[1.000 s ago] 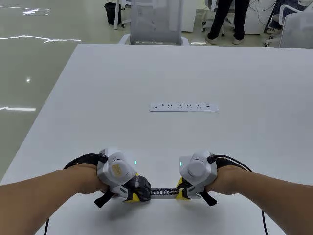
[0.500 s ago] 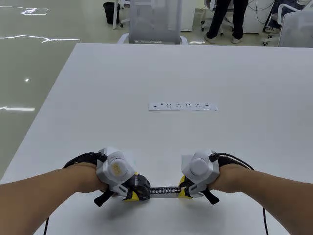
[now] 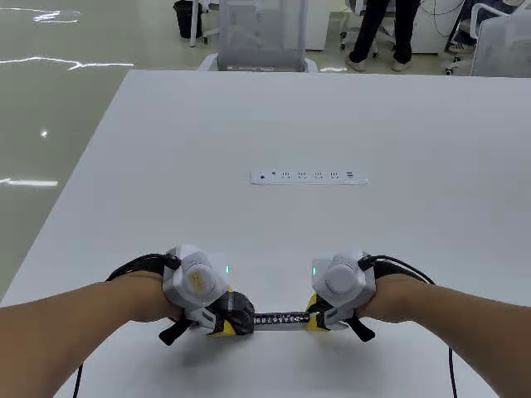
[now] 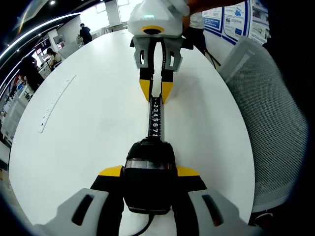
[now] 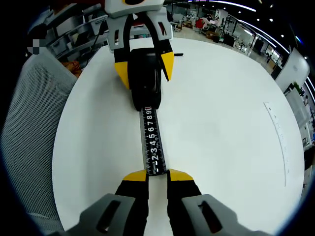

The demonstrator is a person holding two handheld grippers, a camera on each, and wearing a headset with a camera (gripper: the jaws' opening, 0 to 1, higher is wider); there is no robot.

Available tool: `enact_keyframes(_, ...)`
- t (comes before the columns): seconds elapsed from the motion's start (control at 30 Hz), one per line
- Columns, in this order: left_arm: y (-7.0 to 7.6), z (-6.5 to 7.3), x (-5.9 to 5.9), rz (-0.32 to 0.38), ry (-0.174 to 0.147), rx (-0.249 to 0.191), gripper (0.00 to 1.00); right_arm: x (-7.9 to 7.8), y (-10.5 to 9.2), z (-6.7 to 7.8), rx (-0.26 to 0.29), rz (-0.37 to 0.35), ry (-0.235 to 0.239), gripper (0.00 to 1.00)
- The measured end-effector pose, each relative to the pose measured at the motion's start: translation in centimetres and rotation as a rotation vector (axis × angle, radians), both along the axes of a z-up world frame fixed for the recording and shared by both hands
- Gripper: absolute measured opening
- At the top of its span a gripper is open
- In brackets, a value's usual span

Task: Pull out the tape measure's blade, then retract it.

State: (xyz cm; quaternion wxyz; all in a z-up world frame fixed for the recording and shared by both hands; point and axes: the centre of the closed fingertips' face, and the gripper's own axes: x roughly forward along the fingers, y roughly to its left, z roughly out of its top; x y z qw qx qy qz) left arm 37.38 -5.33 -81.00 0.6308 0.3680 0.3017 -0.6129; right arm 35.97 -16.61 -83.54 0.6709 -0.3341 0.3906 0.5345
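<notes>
Room: wide white table (image 3: 332,116) stretches ahead, with both grippers close to its near edge and a power strip (image 3: 309,177) well beyond.
Left gripper (image 4: 150,171): jaws clamped on the black tape measure case (image 5: 145,83), just above the tabletop.
Right gripper (image 5: 157,173): jaws pinched tight on the blade (image 5: 151,142) tip.
Hidden: the blade's end hook, buried between the right jaws.
Axis: short blade runs straight from left gripper to right, numbers up.

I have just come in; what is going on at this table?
A person holds one tool in each hand over a white table. The left tool is shut on the black tape measure; the right tool pinches the tip of its blade. A short length of blade is out between them.
</notes>
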Motion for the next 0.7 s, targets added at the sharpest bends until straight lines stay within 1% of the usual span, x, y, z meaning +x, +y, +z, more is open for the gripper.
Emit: enact_keyframes(0.7, 0.0, 0.0, 0.1, 0.006, 0.001, 0.000, 0.34, -0.1, -1.1, -0.2, -0.003, -0.023, 0.004, 0.12)
